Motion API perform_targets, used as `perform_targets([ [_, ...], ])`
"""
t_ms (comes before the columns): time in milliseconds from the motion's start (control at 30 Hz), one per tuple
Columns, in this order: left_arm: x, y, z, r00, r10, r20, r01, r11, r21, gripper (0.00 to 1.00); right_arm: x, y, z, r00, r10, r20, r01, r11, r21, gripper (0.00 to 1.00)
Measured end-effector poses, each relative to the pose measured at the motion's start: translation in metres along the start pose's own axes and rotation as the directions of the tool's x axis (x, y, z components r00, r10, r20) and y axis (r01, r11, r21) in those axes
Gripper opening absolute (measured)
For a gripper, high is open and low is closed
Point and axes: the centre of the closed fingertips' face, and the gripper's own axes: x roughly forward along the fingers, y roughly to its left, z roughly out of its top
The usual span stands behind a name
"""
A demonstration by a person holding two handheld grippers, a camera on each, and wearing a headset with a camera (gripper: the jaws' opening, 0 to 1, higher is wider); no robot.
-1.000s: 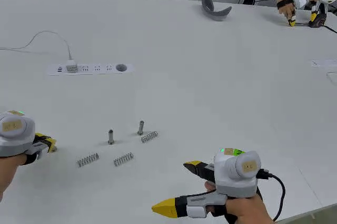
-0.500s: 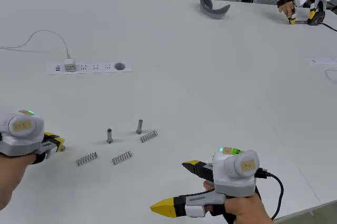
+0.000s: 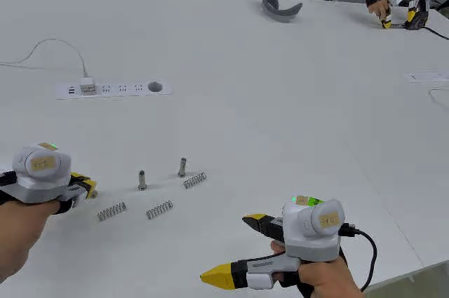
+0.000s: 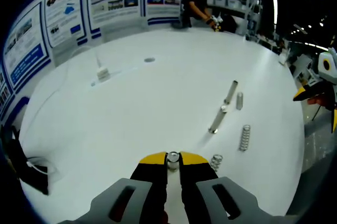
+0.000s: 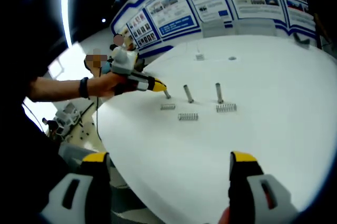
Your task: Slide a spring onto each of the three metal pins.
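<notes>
Small steel coil springs (image 3: 160, 209) are looking light, squashy: I'm planning gentle mid-coil grips, left gripper (image 4: 173, 156) pinching a silver pin (image 4: 172, 161), right gripper (image 5: 168, 156) gaping.

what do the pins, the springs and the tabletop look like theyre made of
The pins look like steel: dull grey with a soft sheen along the shaft. The springs look like thin coiled metal wire, brighter silver, with open turns visible. The tabletop is smooth matte white, probably laminate or painted board; the look leaves that open.
</notes>
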Motion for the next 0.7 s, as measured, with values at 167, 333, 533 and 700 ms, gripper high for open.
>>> perform_targets([
  [167, 0.0003, -0.0021, -0.0007, 1.0000, -0.003, -0.001, 0.003, 1.000, 0.021, 0.08, -0.0001, -0.0008, -0.0007, 1.0000, -0.002, 0.001, 0.002, 1.000, 0.002, 0.96],
  [333, -0.0004, -0.0015, -0.0013, 1.0000, -0.004, -0.006, 0.004, 1.000, 0.019, 0.08, 0.0001, -0.0015, -0.0013, 1.0000, -0.001, 0.000, 0.001, 1.000, 0.003, 0.96],
  [533, -0.0010, -0.0024, -0.0030, 0.9998, -0.011, -0.016, 0.011, 1.000, 0.019, 0.11, 0.0011, -0.0009, -0.0007, 1.0000, 0.003, 0.006, -0.003, 1.000, 0.005, 0.96],
  [700, -0.0019, -0.0032, -0.0057, 0.9995, -0.017, -0.025, 0.018, 1.000, 0.015, 0.16, 0.0024, 0.0000, -0.0004, 1.0000, 0.006, 0.005, -0.006, 1.000, 0.003, 0.96],
])
